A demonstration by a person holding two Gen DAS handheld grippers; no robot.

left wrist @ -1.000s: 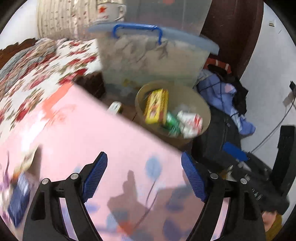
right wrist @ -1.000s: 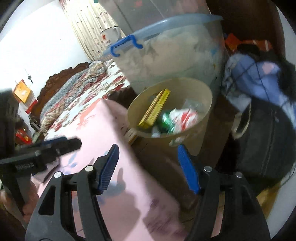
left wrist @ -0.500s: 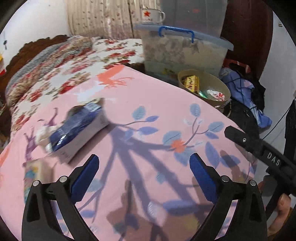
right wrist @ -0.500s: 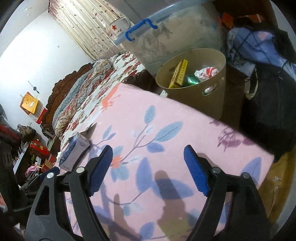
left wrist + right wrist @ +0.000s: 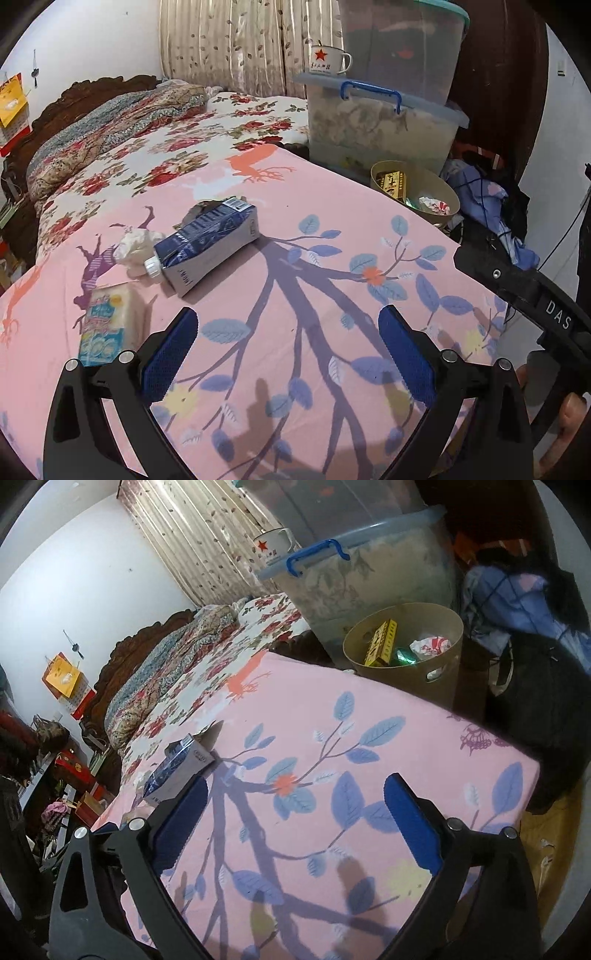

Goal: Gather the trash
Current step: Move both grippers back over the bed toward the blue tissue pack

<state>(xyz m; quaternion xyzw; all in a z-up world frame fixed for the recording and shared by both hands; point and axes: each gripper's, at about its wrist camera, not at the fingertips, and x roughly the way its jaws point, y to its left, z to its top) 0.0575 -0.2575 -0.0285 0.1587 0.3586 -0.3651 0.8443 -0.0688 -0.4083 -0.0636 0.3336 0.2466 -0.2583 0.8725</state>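
**A:** What do the containers hold?

**B:** A tan bin (image 5: 439,184) stands on the floor beside the bed's far corner. Inside it: a yellow box (image 5: 394,183), a green wrapper (image 5: 405,655) and a crumpled red-and-white wrapper (image 5: 436,205). Behind it a clear storage tub (image 5: 380,122) with a blue handle holds pale bedding; a second tub (image 5: 402,44) and a white mug (image 5: 328,60) with a red star sit on its lid.

**A:** And the trash still out?

**B:** On the pink sheet (image 5: 332,266): a navy carton (image 5: 208,245) lying on its side, a crumpled tissue (image 5: 136,245) touching its capped end, and a tissue pack (image 5: 105,325) nearer the camera.

**A:** The grippers?

**B:** The left gripper (image 5: 288,354) is spread wide, nothing between its pads. The right gripper (image 5: 295,830) is opening, also empty, over bare sheet.

**A:** What changed over the last second?

**B:** A second ago both cameras were close over the bin; now they have pulled back across the bed, and the carton has come into view.
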